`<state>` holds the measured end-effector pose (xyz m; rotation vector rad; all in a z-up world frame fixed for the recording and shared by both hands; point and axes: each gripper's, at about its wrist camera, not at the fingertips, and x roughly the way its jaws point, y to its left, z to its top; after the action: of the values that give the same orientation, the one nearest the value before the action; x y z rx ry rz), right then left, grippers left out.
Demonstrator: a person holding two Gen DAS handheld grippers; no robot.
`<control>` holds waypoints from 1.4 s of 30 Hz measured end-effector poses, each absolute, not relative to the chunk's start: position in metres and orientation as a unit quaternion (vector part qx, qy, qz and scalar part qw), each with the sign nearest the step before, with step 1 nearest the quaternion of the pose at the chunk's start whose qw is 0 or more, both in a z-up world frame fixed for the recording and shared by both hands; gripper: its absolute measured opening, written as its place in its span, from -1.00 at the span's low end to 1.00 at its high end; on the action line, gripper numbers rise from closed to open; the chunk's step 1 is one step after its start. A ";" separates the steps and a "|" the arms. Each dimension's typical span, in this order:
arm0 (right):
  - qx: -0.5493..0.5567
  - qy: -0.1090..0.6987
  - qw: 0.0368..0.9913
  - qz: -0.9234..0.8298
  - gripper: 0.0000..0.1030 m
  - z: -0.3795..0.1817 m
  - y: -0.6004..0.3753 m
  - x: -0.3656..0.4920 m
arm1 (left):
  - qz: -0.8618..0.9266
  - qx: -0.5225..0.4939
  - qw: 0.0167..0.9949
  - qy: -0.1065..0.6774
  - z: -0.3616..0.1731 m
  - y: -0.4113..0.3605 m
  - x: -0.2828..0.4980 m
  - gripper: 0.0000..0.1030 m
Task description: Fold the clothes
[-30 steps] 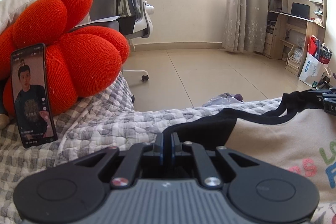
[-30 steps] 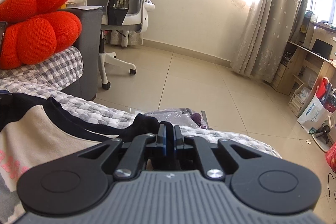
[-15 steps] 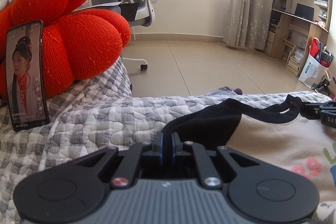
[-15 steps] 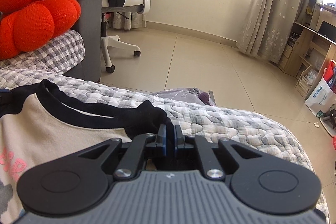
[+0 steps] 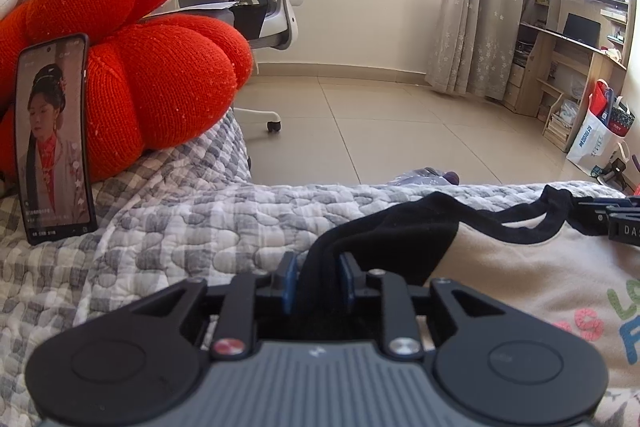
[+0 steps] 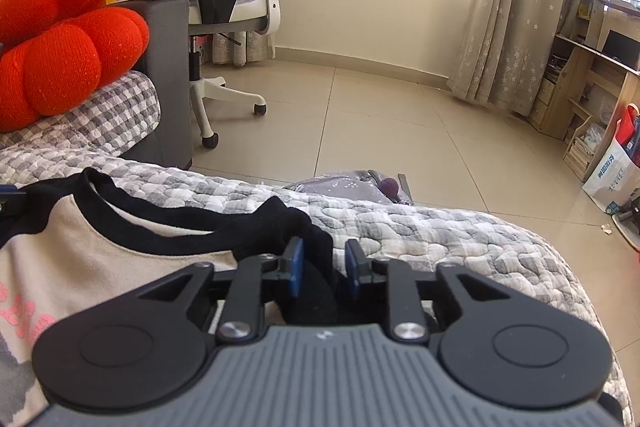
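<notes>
Both grippers tilt down over the quilted bed [image 5: 208, 223], left gripper [image 5: 318, 283] and right gripper [image 6: 322, 273] fingers spreading, jaws opening off the beige shirt [image 5: 500, 279] shoulders toward 12 o'clock.

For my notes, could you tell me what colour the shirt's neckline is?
Black, on a beige shirt; clearest in the right wrist view.

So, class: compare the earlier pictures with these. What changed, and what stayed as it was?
Both tongs are opening: the left tongs and right tongs were clamped on the shirt's black shoulders and now let go, cloth still lying between the pads. The shirt sank flat onto the quilt. Phone and red cushion stayed put.
</notes>
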<state>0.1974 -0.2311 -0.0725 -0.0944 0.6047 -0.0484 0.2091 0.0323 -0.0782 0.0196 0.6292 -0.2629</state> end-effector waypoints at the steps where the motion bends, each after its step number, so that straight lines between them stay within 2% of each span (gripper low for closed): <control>1: -0.041 0.295 0.954 -0.024 -0.21 -0.070 -0.233 0.195 | -0.129 0.008 0.942 0.310 -0.077 0.033 0.208 -0.26; 20: 0.009 0.312 0.950 0.004 -0.14 -0.025 -0.222 0.129 | -0.142 -0.037 0.922 0.358 -0.032 0.041 0.138 -0.11; 35: 0.008 0.345 0.938 0.026 -0.07 -0.014 -0.204 0.083 | -0.128 -0.070 0.907 0.396 -0.029 0.061 0.073 -0.02; 39: 0.012 0.353 0.935 0.031 0.04 -0.010 -0.204 0.070 | -0.133 -0.068 0.901 0.407 -0.028 0.064 0.060 0.00; 42: 0.016 0.357 0.933 0.037 0.06 -0.009 -0.205 0.058 | -0.151 -0.075 0.889 0.425 -0.029 0.065 0.054 0.02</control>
<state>0.0584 -0.2046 -0.0090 0.0333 0.7308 0.0748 0.0535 0.0652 -0.0295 -0.1555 0.8834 -0.3127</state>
